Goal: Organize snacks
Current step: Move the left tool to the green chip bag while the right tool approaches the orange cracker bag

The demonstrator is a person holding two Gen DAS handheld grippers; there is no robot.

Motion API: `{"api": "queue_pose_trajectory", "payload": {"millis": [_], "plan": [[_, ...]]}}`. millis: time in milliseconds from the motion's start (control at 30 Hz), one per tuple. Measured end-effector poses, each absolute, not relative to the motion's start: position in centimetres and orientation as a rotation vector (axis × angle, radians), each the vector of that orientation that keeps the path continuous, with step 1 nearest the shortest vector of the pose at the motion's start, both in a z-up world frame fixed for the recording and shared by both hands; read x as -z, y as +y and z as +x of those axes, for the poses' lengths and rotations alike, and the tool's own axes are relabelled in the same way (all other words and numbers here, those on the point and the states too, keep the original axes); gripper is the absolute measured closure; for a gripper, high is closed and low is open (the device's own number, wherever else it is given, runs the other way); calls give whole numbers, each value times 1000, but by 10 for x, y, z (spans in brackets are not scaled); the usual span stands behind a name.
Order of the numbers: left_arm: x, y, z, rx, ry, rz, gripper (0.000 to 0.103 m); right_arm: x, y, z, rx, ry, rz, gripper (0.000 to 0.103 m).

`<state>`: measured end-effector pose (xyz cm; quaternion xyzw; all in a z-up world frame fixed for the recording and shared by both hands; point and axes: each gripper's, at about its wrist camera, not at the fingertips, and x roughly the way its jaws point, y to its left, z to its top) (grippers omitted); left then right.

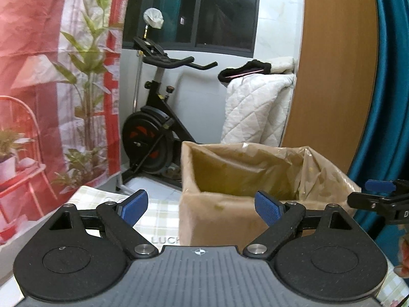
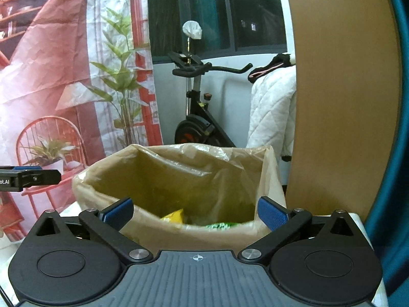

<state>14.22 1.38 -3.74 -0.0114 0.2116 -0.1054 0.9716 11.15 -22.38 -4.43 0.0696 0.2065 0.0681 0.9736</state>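
Both grippers, left (image 1: 202,209) & right (image 2: 195,211), gape wide w/ nothing between pads, just in front of the lined box (image 2: 271,163). Snacks (image 2: 175,216) sit inside it, so probably just dropped.

cardboard box (image 2: 194,232) lined with crinkled glossy plastic.

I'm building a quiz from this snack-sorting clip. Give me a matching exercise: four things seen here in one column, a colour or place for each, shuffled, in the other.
Things:
1. Box
2. Yellow packet
3. Exercise bike
4. Quilt

Descriptions:
A. White, draped beside the wooden panel
B. Lined with a tan plastic bag
C. Black, standing under the window
D. Lying inside the box

Pairs: 1-B, 2-D, 3-C, 4-A
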Motion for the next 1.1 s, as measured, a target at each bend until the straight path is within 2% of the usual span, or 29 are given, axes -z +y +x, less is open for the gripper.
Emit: {"api": "queue_pose_trajectory", "payload": {"millis": [600, 1100], "plan": [[92, 21, 94, 165, 512, -81, 11, 106, -231, 36, -145, 431, 162, 0], [136, 22, 85, 172, 607, -109, 11, 167, -218, 7, -74, 649, 77, 0]]}}
